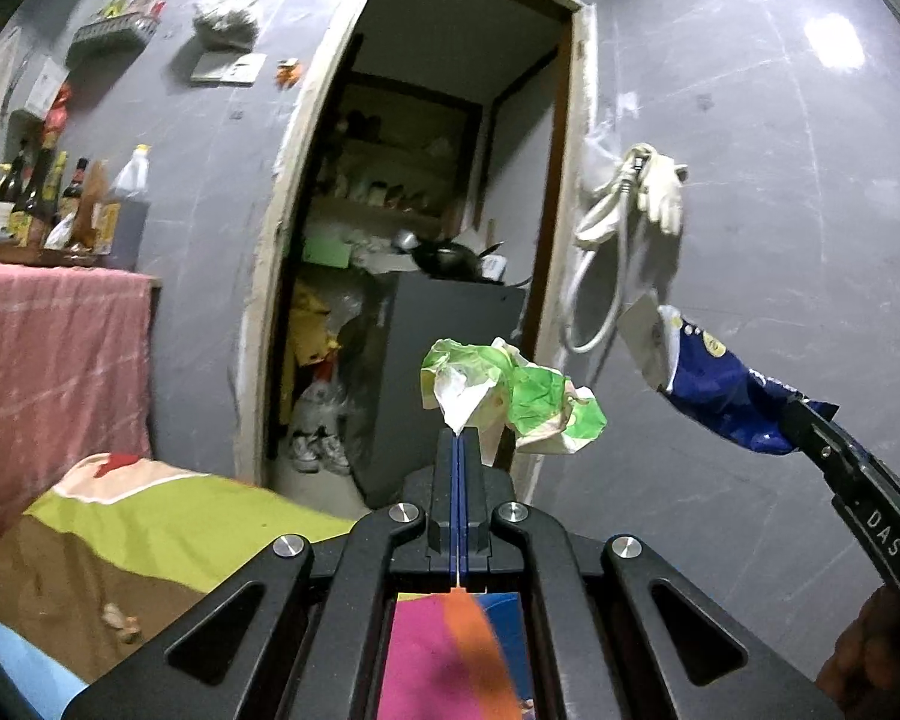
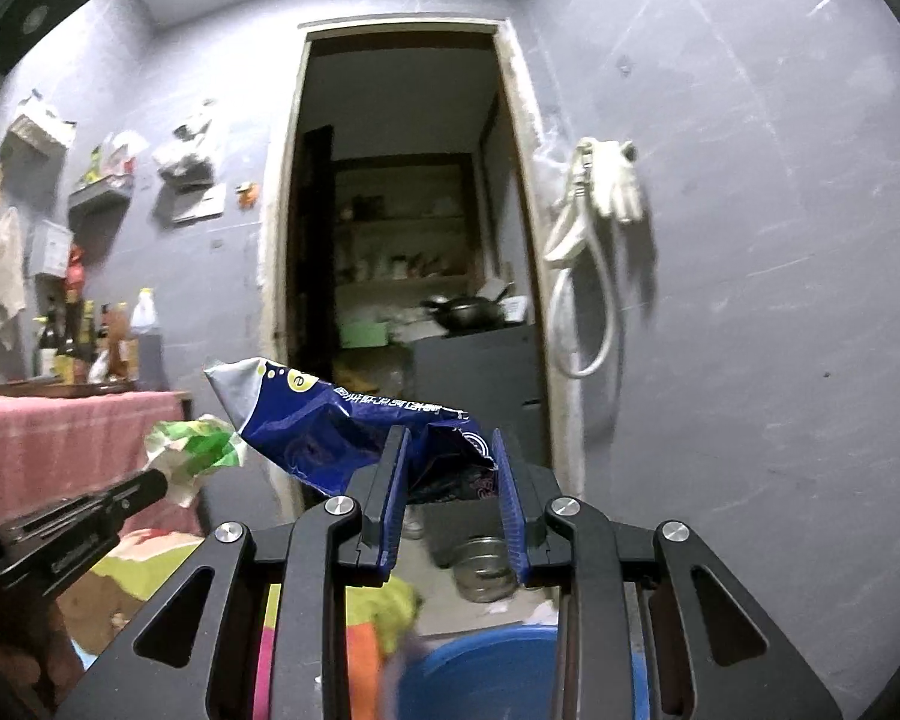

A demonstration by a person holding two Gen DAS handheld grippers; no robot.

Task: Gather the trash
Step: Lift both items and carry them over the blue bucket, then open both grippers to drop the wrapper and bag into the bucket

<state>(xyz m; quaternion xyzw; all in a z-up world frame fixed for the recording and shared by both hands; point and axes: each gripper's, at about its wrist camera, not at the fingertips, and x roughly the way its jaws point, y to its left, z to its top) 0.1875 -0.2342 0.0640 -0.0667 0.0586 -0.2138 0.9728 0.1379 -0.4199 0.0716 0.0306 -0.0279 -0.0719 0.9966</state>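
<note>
My left gripper (image 1: 459, 433) is shut on a crumpled green and white paper wrapper (image 1: 510, 399), held up in the air in front of a doorway. The wrapper also shows at the left of the right wrist view (image 2: 192, 453). My right gripper (image 2: 447, 441) holds a blue snack bag (image 2: 342, 420) between its part-closed fingers; the bag sticks out to the left. In the left wrist view the bag (image 1: 720, 396) and the right gripper (image 1: 801, 426) hang at the right, level with the wrapper.
A blue basin (image 2: 486, 672) sits low under the right gripper, with a metal bowl (image 2: 480, 564) on the floor beyond. A bed with a colourful sheet (image 1: 138, 534) lies lower left. A pink-covered table (image 1: 48, 360) carries bottles. An open doorway (image 1: 426, 228) is ahead; a hose and glove (image 1: 636, 210) hang on the grey wall.
</note>
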